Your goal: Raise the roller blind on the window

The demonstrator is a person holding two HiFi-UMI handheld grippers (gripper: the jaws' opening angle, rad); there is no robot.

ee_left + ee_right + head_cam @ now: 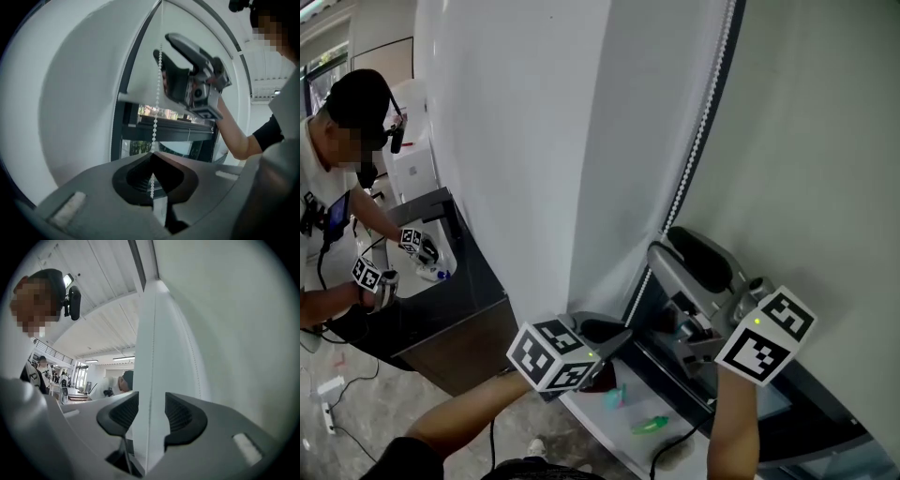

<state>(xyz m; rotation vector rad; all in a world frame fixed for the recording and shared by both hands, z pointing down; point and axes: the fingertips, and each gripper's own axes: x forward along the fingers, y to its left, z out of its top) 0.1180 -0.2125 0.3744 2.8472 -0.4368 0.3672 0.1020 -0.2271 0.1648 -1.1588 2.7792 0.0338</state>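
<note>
Bead chain [158,84] is judged thin, light and slippery, so it is best pinched between beads. Left gripper [152,157] is clamped on it. Right gripper [151,411] jaws are apart.

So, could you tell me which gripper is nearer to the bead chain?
Left. The left gripper is shut on the chain; the right gripper is higher up, jaws open either side of it.
</note>
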